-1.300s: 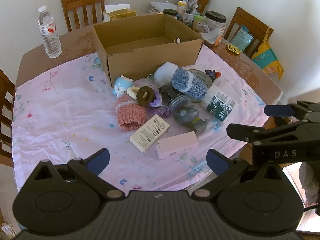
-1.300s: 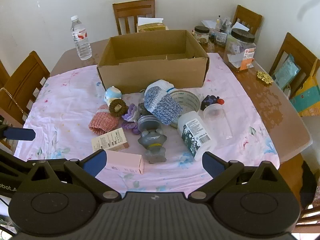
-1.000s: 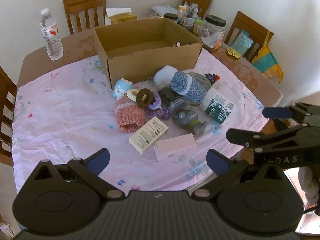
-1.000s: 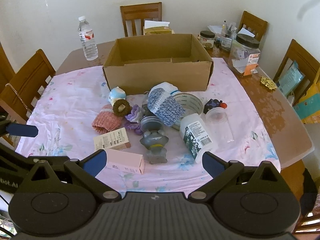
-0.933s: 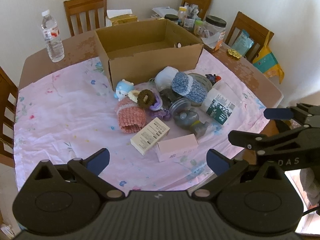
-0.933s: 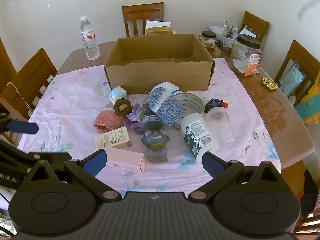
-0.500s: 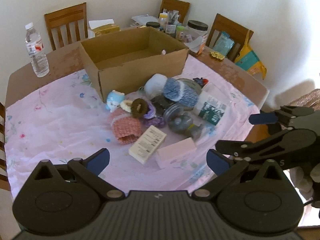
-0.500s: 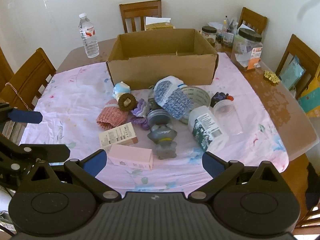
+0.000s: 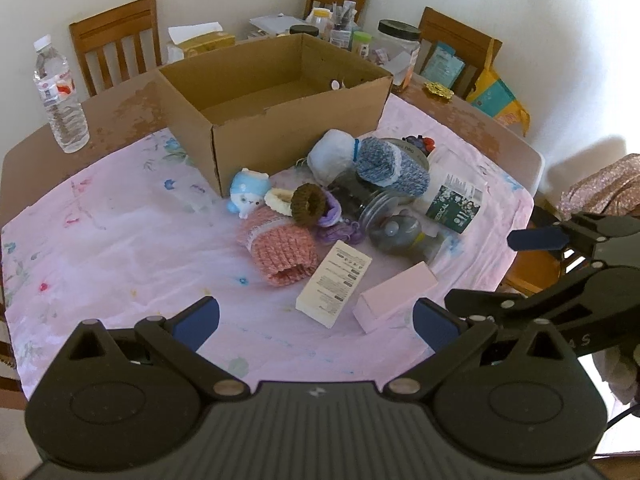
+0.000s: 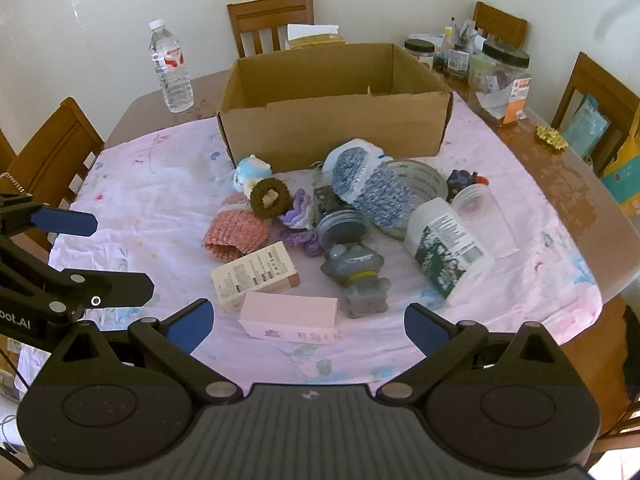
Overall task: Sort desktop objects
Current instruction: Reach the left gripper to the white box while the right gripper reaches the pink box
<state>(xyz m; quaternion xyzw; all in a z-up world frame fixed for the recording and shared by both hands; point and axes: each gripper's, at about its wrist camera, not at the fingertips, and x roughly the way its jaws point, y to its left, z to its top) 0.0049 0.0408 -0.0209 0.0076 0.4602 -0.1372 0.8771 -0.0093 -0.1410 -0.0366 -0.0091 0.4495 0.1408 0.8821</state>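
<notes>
A pile of small objects lies on a pink cloth before an open cardboard box (image 9: 276, 92) (image 10: 336, 104). Nearest me are a pink box (image 9: 394, 296) (image 10: 290, 318) and a white carton (image 9: 334, 284) (image 10: 256, 274). Behind them lie a pink knitted sleeve (image 9: 280, 246), a grey toy (image 10: 356, 272), a white labelled bottle (image 10: 448, 250), a blue knitted roll (image 10: 372, 192) and a blue plush (image 9: 248, 196). My left gripper (image 9: 316, 320) is open and empty above the near cloth edge. My right gripper (image 10: 306, 326) is open and empty just above the pink box.
A water bottle (image 9: 60, 92) (image 10: 172, 68) stands at the table's far left. Jars and clutter (image 10: 500, 84) crowd the far right corner. Wooden chairs (image 10: 52, 156) ring the table. The other gripper shows at each view's side.
Both grippers have moved forward and lower toward the pile. The objects on the cloth have not moved. Both stay open.
</notes>
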